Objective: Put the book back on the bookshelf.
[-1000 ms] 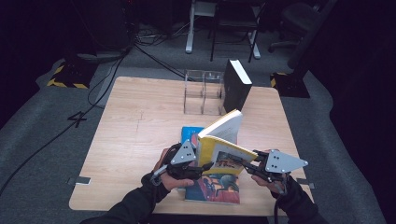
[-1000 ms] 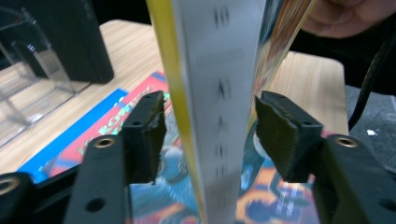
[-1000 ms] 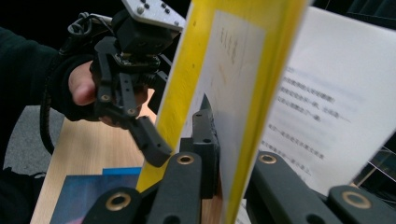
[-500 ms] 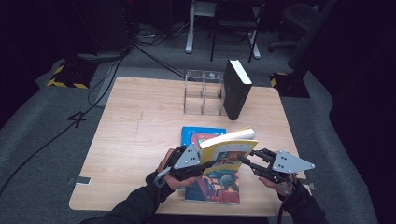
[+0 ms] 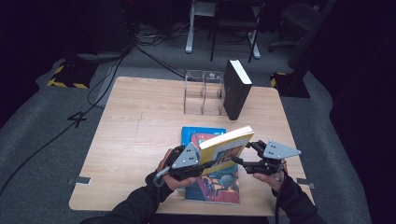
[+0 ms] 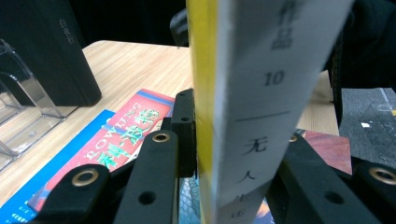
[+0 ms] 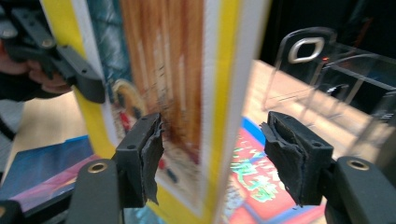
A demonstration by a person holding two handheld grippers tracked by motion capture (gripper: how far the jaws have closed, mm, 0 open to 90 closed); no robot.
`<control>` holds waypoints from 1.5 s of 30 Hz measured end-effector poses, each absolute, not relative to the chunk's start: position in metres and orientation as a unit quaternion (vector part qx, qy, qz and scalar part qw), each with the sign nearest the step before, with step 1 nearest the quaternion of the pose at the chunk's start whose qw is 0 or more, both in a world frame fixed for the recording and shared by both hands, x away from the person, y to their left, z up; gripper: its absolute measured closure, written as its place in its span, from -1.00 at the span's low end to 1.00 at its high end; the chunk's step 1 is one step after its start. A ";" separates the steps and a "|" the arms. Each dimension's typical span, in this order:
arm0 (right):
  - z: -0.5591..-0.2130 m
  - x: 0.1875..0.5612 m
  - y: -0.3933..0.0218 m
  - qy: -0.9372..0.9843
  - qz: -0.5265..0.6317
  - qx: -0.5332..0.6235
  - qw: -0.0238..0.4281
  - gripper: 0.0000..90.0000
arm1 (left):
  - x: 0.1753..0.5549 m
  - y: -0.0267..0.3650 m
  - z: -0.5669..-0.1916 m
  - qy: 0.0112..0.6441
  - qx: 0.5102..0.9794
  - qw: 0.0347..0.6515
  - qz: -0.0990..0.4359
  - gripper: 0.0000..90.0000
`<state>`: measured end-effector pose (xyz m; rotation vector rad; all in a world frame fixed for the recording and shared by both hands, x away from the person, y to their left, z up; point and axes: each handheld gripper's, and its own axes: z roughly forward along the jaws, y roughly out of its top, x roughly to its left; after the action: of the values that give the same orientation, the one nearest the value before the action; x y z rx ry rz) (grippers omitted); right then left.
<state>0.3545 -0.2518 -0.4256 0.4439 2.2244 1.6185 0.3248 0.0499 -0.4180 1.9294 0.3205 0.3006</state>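
Dark room, cables on grey floor, wooden bench (image 5: 140, 121) in the middle. From the high view we see a clear divider rack (image 5: 203, 91) at the far edge with a black book (image 5: 236, 88) standing at its right end. Near edge: a stack of flat books (image 5: 212, 179), a red-covered one over a blue one. Above it we hold the yellow book (image 5: 226, 147), tilted, with the left gripper (image 5: 201, 165) on its left end and the right gripper (image 5: 240, 162) just beside its right end.

Left gripper view: jaws clamped on the yellow book (image 6: 243, 93), spine facing us; red cover (image 6: 126, 135) lies below, black book (image 6: 46, 51) far left.

Right gripper view: jaws have just been opening; the book (image 7: 177, 93) sits between the pads (image 7: 152, 154), the right pad clearly off it, so released.

We judge: one book shelved, the yellow one lifted but not yet in the rack, two flat ones left.
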 end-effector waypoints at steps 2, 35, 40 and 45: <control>-0.427 0.354 -0.246 0.791 0.566 0.152 0.174 -0.16 | 0.325 0.050 -0.414 0.132 0.809 0.557 0.129 0.54; -0.430 0.350 -0.237 0.795 0.557 0.158 0.184 -0.06 | 0.333 0.030 -0.356 0.125 0.783 0.586 0.169 0.53; -0.429 0.350 -0.242 0.796 0.553 0.163 0.184 -0.09 | 0.335 0.028 -0.353 0.136 0.786 0.577 0.174 0.58; -0.429 0.351 -0.253 0.798 0.545 0.177 0.189 -0.10 | 0.339 0.030 -0.350 0.144 0.788 0.572 0.176 0.64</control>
<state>0.3515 -0.2532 -0.4287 0.4985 2.2437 1.5323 0.3391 0.0296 -0.3500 1.8478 0.3387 0.4136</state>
